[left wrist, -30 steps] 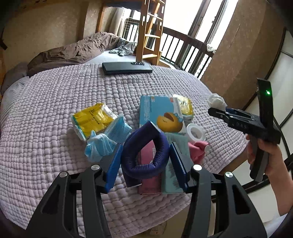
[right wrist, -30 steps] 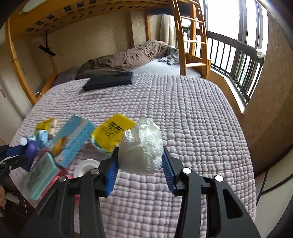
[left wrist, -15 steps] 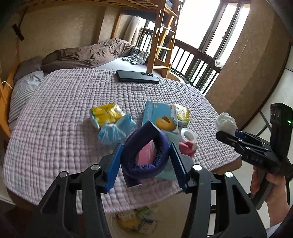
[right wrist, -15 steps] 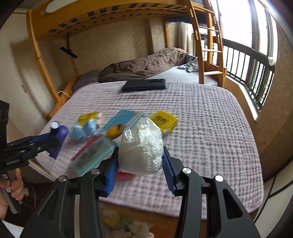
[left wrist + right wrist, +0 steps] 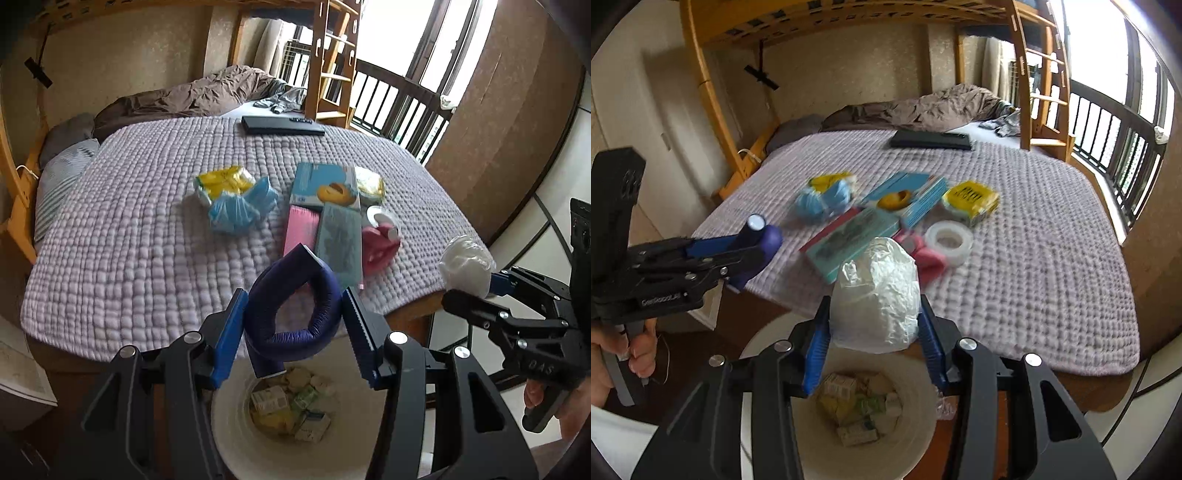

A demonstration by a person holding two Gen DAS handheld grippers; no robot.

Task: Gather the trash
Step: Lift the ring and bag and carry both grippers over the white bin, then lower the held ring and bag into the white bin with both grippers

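Note:
My left gripper (image 5: 293,319) is shut on a dark purple bent tube (image 5: 291,306), held above a white bin (image 5: 236,439) at the foot of the bed. Several small cartons lie in the bin's bottom. My right gripper (image 5: 873,319) is shut on a crumpled white plastic bag (image 5: 875,295), also over the white bin (image 5: 916,391). In the left wrist view the right gripper (image 5: 476,284) shows at the right with the white bag (image 5: 463,264). The left gripper (image 5: 753,240) appears at the left of the right wrist view, purple tube (image 5: 770,238) in its jaws.
On the lilac quilt (image 5: 147,221) lie a yellow packet (image 5: 221,181), blue crumpled masks (image 5: 240,208), a blue box (image 5: 325,182), a pink item (image 5: 378,245), a tape roll (image 5: 949,238) and a second yellow packet (image 5: 971,197). A black flat device (image 5: 282,125) sits farther back.
Both grippers have drawn back from the bed with their loads. The bin has come into view beneath them. The bed's litter now lies farther off.

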